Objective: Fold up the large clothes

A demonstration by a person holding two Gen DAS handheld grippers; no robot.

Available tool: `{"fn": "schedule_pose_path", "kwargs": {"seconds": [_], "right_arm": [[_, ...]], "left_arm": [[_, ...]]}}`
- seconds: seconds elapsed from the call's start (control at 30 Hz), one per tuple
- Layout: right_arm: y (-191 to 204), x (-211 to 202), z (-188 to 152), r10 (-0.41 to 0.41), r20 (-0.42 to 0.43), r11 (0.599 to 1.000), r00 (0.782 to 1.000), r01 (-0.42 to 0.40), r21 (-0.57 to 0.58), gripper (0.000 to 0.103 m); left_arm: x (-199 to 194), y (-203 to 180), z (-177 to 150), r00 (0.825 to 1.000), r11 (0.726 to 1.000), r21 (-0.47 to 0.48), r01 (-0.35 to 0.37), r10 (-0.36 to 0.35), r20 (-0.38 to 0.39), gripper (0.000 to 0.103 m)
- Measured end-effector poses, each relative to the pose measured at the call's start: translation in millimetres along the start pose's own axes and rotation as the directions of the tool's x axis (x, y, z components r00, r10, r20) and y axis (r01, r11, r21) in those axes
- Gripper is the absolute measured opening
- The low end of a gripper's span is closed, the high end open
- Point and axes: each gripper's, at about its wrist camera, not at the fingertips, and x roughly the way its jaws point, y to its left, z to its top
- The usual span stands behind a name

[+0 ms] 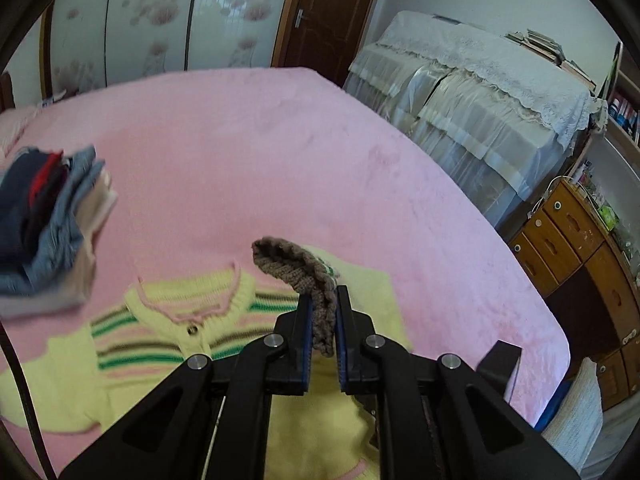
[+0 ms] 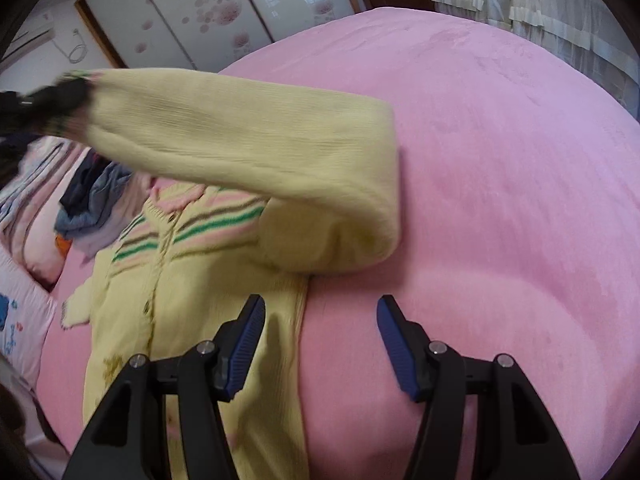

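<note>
Between left hand-held gripper (image 1: 323,312) fingers, cardigan (image 2: 192,304) cuff (image 1: 304,276).

the cardigan (image 1: 140,368) runs off the bottom edge of the left wrist view, its hem out of sight, and the left gripper (image 1: 323,300) covers part of its front. beside the cardigan, the pile of clothes (image 1: 48,224) is smeared and cut by the left edge. in the right wrist view, the cuff (image 2: 76,100) of the cardigan's lifted sleeve (image 2: 240,152) is blurred, and what grips it there cannot be made out.
</note>
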Motion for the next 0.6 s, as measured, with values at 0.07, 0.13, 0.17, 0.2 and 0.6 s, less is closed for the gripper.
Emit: {"fn": "schedule_pose_path", "kwargs": {"seconds": [0.07, 0.13, 0.17, 0.2, 0.6], "right_arm": [[1, 9, 10, -0.022, 0.011, 1.0, 1.0, 0.022, 0.0, 0.042], [3, 19, 17, -0.024, -0.009, 1.0, 1.0, 0.024, -0.016, 0.019], [6, 22, 19, -0.024, -0.009, 0.999, 1.0, 0.023, -0.035, 0.013], [12, 21, 19, -0.056, 0.003, 0.996, 0.998, 0.056, -0.066, 0.013], [51, 25, 5, -0.25, 0.056, 0.911, 0.967, 0.254, -0.324, 0.013]], "left_arm": [[-7, 6, 9, 1.0, 1.0, 0.011, -0.015, 0.015, 0.015, 0.007], [-10, 14, 13, 0.999, 0.999, 0.012, -0.032, 0.032, 0.021, 0.007], [-10, 19, 14, 0.999, 0.999, 0.01, -0.045, 0.045, 0.024, 0.007], [-10, 26, 14, 0.998, 0.998, 0.006, -0.056, 0.056, 0.025, 0.007], [62, 147, -78, 0.953, 0.964, -0.135, -0.23, 0.195, -0.234, 0.008]]}}
